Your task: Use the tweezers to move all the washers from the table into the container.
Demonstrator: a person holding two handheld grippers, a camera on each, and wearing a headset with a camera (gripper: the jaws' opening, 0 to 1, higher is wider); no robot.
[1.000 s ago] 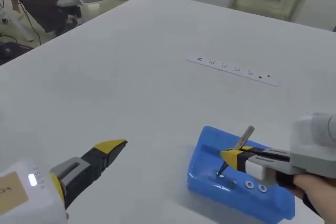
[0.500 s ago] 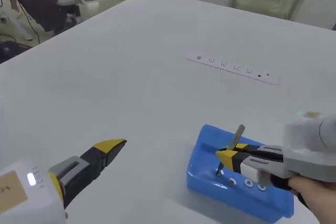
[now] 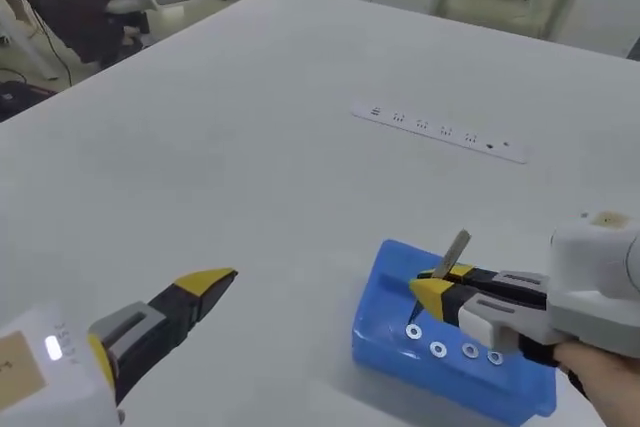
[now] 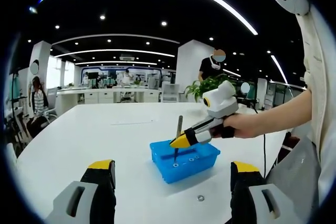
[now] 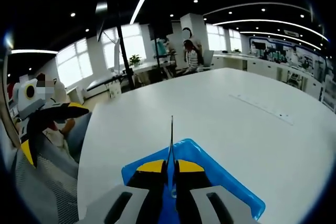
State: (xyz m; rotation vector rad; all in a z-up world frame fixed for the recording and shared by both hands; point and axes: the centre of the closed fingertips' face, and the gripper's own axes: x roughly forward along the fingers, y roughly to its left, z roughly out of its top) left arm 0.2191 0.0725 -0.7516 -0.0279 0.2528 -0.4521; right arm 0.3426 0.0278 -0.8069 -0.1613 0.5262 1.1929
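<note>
Washers: four (image 3: 438, 349) now lie in a row on the floor of the container (image 3: 372, 325); half a second ago only three showed there, with the tweezer tips pressed down where the fourth now rests, at the row's 9 o'clock end.
Meaning: a washer has apparently just been let go inside, so that carry looks done.
Leftover washer: one (image 4: 200, 198) remains on the table (image 3: 250, 147), just outside the container's near wall in the left gripper view, at 6 o'clock from the box; the task is judged not finished.
Tweezers (image 3: 456, 250): long axis close to upright. In the head view the blunt grey end leans toward 1 o'clock and the tips point down toward 7 o'clock, over the new washer. They have lifted clear of the floor. Whether the tips are spread cannot be told.
Right gripper (image 3: 432, 290): jaws clenched on the tweezers' middle, hovering over the container's 9 o'clock half.
Left gripper (image 3: 197, 292): jaws spread wide, holding nothing, well apart from the box, at 8 o'clock in the head view.
Container: blue open tray at 5 o'clock in the head view, long side running 10 to 4 o'clock.
</note>
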